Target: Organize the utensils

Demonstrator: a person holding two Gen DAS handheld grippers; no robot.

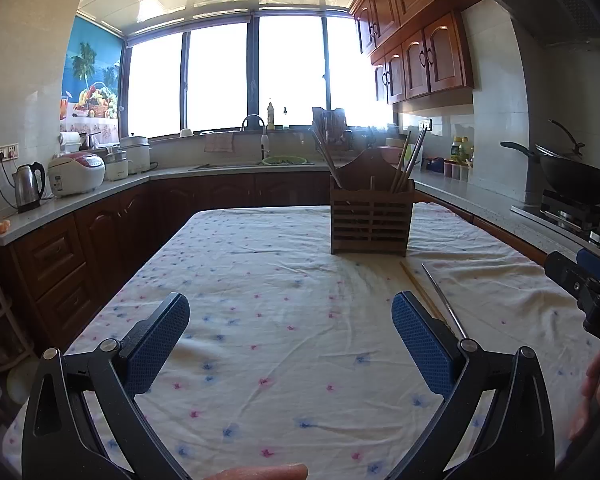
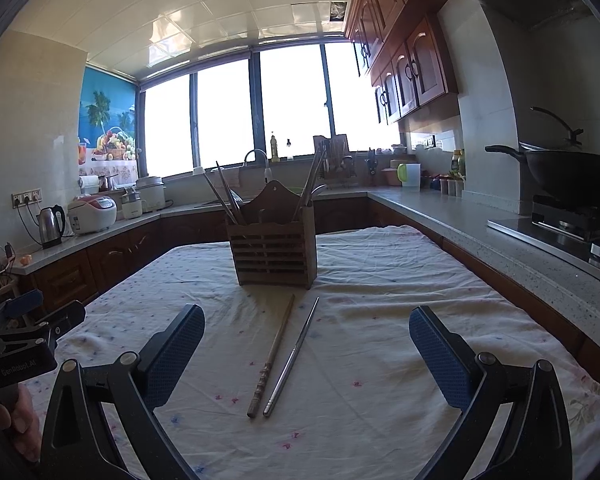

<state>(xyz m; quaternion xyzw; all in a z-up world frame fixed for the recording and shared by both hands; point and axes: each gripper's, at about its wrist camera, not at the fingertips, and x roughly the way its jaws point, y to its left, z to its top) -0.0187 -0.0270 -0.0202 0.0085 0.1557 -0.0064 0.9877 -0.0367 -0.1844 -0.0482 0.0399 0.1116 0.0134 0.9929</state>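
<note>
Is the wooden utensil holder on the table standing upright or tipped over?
Upright. The wooden utensil holder stands on its base on the floral tablecloth, and chopsticks stick up out of its top.

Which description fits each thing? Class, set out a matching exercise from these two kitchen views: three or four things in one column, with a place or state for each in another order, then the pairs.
Things
1. wooden chopstick
2. metal chopstick
3. wooden holder
4. right gripper

Descriptions
a. stands upright on the tablecloth, utensils inside
b. open, holding nothing
c. lies flat, left of its shiny neighbour in the right wrist view
d. lies flat, silver, right of the brown stick

Pairs: 1-c, 2-d, 3-a, 4-b
</note>
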